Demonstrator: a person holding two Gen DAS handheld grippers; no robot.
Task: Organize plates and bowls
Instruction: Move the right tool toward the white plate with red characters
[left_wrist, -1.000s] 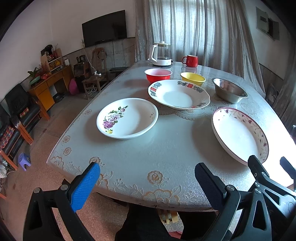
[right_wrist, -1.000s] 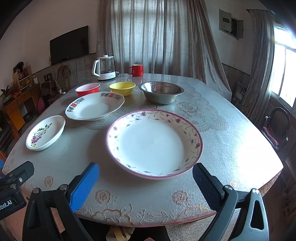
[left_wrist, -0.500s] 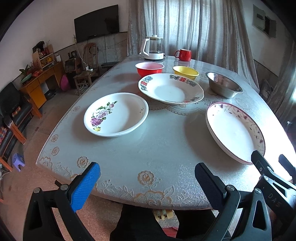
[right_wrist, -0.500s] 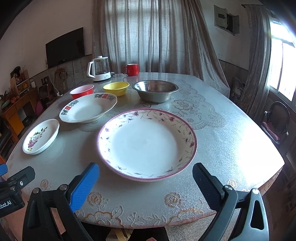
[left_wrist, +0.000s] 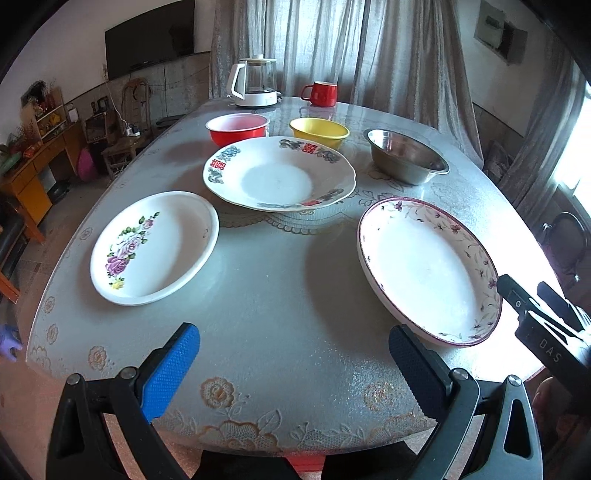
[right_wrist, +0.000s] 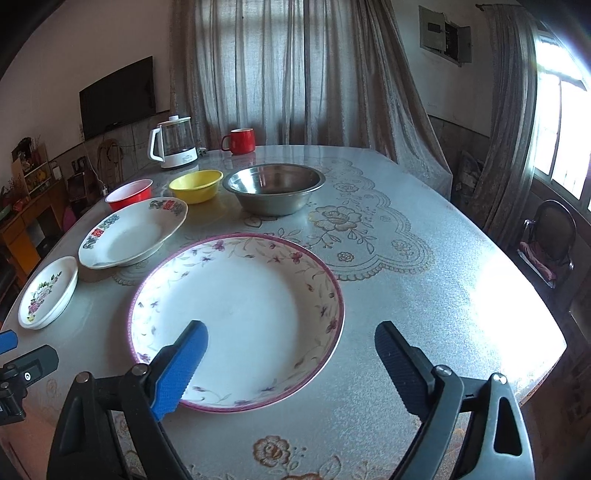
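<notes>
Right wrist view: the purple-rimmed plate (right_wrist: 236, 317) lies flat, rim up, on the near part of the desk (right_wrist: 424, 295), directly ahead of the right claw (right_wrist: 291, 354). The claw's jaws are closing yet remain wide apart, the blue pad (right_wrist: 184, 363) over the plate's near-left rim and the black pad beyond its near-right edge; nothing is pinched. Being round, the plate has no long axis; its hollow faces upward. Judged step: approach to a first pick-up, with no dish yet stacked. The next move likely calls for lowering onto the near rim and closing one pad above and one below it, since the rim is thin and sits low. To the left and farther off rests the red-and-blue patterned plate (right_wrist: 135, 232), then the small rose plate (right_wrist: 48, 291) at the left edge. At the far side stand the red bowl (right_wrist: 129, 190), yellow bowl (right_wrist: 195, 184) and steel bowl (right_wrist: 273, 188). The left claw (left_wrist: 295, 365) hangs spread and empty over the near desk edge.
</notes>
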